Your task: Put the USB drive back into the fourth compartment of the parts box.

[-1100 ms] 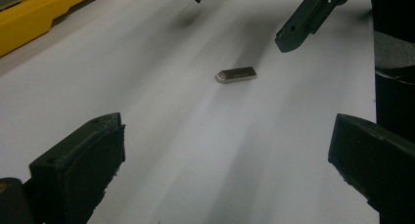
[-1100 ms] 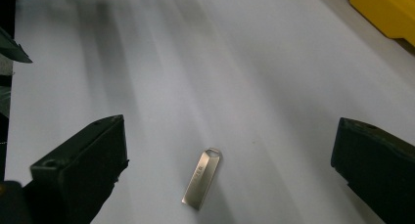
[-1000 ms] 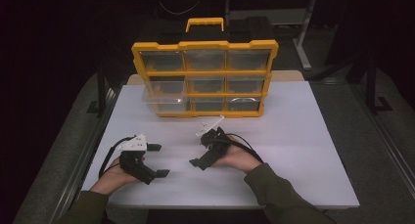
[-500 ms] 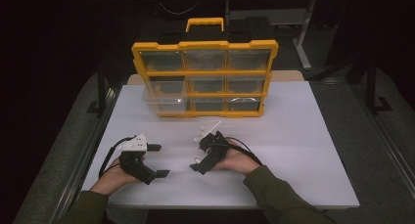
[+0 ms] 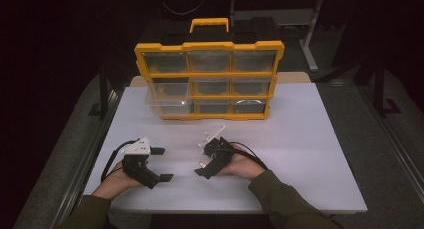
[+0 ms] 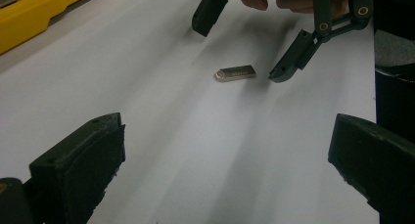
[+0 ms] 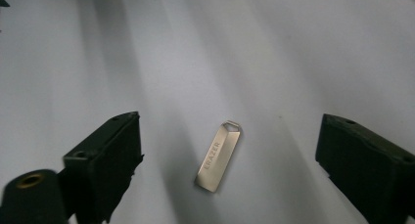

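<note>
The right hand-held gripper [image 5: 201, 160] has shifted a little lower on the table [image 5: 310, 154], toward the person. Its jaws have just been closing slightly, with the metal USB stick [image 7: 218, 156] lying between them, untouched.

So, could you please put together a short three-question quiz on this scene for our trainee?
1. True or false: the right gripper has clamped the metal USB stick.
2. Which yellow thing stands at the table's far edge?
3. The stick lies: A) in a drawer, B) flat on the table, C) in the left gripper.

Key:
1. False; it lies between open jaws, which have just been closing.
2. The drawer organizer.
3. B.
</note>
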A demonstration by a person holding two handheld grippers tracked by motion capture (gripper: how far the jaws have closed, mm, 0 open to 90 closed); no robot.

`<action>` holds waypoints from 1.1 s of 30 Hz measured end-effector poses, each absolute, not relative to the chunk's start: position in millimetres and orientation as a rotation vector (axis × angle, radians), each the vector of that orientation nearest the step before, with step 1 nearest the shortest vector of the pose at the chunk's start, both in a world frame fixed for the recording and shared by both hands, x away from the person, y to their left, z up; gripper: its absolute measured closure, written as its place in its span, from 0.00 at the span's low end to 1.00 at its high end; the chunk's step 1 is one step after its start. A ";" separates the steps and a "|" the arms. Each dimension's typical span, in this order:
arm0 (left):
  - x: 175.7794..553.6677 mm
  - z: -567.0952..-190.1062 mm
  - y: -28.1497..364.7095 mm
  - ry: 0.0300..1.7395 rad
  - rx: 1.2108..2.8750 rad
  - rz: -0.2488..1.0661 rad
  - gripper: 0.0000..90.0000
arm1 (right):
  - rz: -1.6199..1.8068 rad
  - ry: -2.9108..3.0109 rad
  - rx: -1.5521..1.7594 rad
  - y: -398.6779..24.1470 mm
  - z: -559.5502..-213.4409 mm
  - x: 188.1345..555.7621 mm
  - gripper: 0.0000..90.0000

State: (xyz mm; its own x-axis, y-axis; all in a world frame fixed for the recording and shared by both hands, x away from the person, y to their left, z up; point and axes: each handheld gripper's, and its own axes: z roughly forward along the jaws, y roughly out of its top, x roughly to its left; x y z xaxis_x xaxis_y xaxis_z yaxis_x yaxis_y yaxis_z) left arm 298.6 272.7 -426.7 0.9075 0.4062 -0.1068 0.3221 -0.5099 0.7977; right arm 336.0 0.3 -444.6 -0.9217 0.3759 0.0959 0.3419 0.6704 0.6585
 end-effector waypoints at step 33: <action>298.7 -427.0 272.2 0.522 2.148 0.115 0.00 | 1.070 2.872 0.557 0.0 -447.1 334.2 0.66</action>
